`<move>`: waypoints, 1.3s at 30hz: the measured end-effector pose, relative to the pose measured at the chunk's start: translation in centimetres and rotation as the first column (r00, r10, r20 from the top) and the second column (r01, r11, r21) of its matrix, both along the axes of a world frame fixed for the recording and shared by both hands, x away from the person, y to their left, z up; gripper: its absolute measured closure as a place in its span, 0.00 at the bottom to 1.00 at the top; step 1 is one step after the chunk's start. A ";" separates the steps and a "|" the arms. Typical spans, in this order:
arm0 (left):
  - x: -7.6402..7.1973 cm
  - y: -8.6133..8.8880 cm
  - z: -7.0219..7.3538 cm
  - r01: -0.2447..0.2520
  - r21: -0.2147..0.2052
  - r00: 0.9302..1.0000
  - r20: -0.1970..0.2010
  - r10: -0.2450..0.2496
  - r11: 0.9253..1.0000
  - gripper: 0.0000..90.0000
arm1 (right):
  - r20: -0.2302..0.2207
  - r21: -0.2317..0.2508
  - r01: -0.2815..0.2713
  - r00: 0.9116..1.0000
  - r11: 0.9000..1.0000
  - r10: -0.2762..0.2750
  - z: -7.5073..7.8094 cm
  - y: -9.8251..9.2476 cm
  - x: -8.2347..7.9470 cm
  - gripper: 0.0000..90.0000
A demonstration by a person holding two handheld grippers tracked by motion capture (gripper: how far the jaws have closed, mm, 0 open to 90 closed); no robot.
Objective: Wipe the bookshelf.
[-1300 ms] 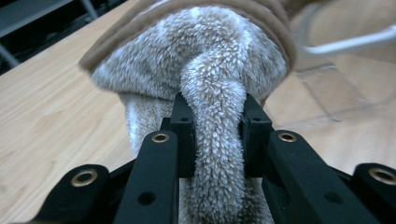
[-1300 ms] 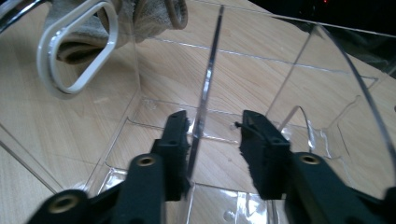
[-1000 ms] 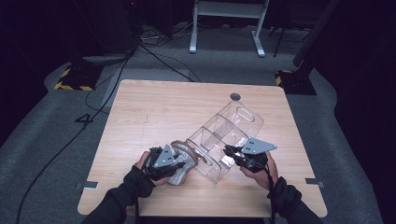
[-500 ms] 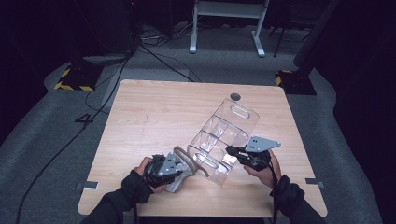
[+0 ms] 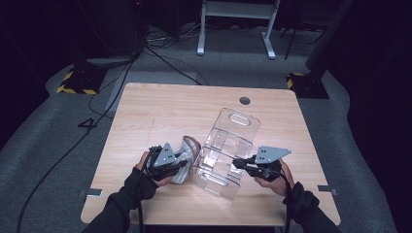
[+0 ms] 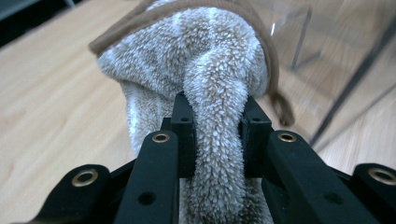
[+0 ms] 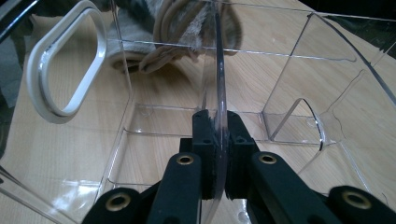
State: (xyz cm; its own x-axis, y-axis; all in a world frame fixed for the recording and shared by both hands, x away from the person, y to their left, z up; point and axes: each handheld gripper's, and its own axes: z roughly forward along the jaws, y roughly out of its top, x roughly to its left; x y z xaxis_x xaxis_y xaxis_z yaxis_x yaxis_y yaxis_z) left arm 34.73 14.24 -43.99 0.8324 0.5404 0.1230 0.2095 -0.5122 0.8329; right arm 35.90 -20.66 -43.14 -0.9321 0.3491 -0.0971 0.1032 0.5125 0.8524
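**Soft cloth in one grip, clear organizer in the other**

We see a fuzzy cloth (image 6: 205, 84), beige with a brown trim, bunched beside the clear plastic organizer (image 5: 228, 145) near the front middle of the wooden surface (image 5: 160, 111). We judge the cloth light, limp and easy to compress; it will sag and drag wherever it is not held, so a pinch on a thick fold, as now, suits it better than a grip on the thin edge. The organizer looks stiff, smooth and probably slippery, with thin walls that could crack or slide under a hard squeeze; its upright divider or the handle cutout (image 7: 65, 60) gives the surest hold.

The left hand-held gripper (image 6: 217, 135) has its jaws pressed in on a fold of the cloth, the pile bulging out between them. The right hand-held gripper (image 7: 219, 140) is clamped on the thin edge of a clear divider wall, jaws nearly together with only the plastic between. In the high view, the two sit on either side of the organizer, the left hand-held gripper just beside its near-left corner.
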 end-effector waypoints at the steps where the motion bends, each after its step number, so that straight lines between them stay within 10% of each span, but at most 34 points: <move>1: 0.1 -0.1 0.2 -0.003 -0.001 1.000 0.012 0.003 1.000 0.82 | -0.001 0.000 -0.004 1.000 1.000 0.004 0.0 0.0 0.0 0.95; 14: 5.8 -2.6 2.2 -0.034 -0.135 0.999 0.035 0.039 0.990 0.82 | 0.008 -0.007 -0.021 1.000 1.000 0.021 0.0 -0.1 0.1 0.95; 27: 10.6 -4.6 1.3 -0.076 -0.127 0.997 -0.021 0.074 0.989 0.81 | 0.017 -0.002 -0.025 1.000 1.000 0.025 -0.1 -0.1 0.0 0.95; 32: 10.3 -4.3 0.8 -0.058 -0.117 0.997 -0.055 0.052 0.991 0.81 | 0.021 0.000 -0.020 1.000 1.000 0.020 -0.1 -0.1 -0.1 0.95; 39: 6.3 -2.1 0.3 0.020 -0.064 0.998 -0.058 -0.024 0.998 0.82 | 0.016 0.005 -0.012 1.000 1.000 0.012 -0.2 -0.1 -0.1 0.95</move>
State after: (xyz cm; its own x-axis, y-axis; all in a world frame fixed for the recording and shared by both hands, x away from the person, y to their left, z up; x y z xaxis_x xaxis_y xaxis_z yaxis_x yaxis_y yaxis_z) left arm 41.06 12.14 -43.66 0.8490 0.5269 0.0397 0.2483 -0.4642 0.8502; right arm 35.79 -20.77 -43.30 -0.9344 0.3387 -0.1101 0.0838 0.5096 0.8563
